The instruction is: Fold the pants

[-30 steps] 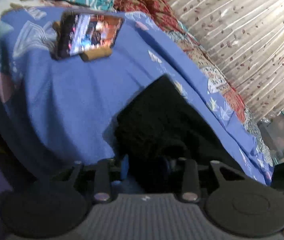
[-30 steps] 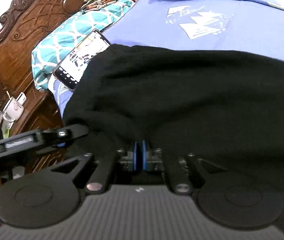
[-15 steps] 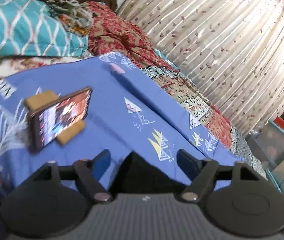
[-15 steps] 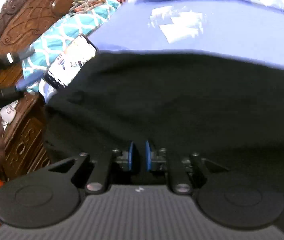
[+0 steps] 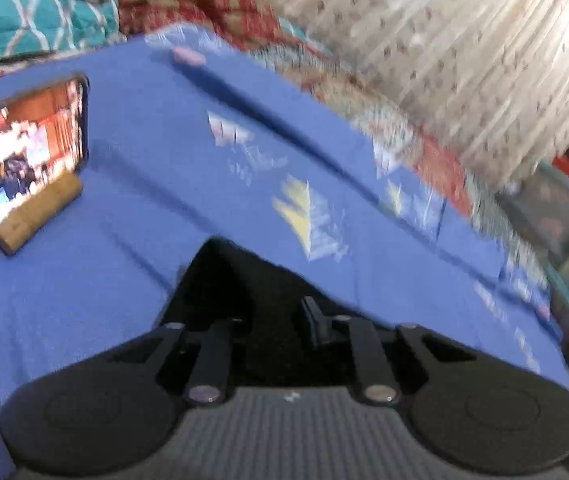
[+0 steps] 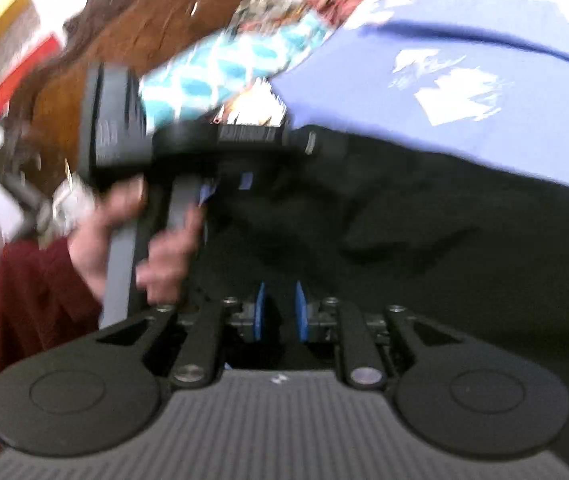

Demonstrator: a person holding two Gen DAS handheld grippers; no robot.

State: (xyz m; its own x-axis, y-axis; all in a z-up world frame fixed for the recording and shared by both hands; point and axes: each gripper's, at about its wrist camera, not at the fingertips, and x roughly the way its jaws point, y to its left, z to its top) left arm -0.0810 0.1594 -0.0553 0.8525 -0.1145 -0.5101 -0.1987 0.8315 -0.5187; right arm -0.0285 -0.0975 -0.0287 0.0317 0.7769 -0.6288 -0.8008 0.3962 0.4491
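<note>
You're closing the left gripper [image 5: 280, 320] jaws on a corner of the black fabric pants [image 5: 244, 280] to lift a fold. The right gripper [image 6: 278, 312] jaws are opening slightly, blue pads apart over the cloth, letting go on the blue printed bedsheet [image 6: 464, 40].

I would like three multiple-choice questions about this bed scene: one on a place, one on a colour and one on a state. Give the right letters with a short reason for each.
1. In the left wrist view, where is the phone from the pants?
A. up and to the left
B. lying on them
C. to their right

2. What colour are the pants?
A. blue
B. black
C. red

3. How is the phone's screen?
A. dark
B. covered by cloth
C. lit

Answers:
1 A: the phone leans on a wooden stand on the blue sheet, apart from the pants.
2 B: the pants show plain black against the sheet.
3 C: a bright picture shows on the screen.
</note>
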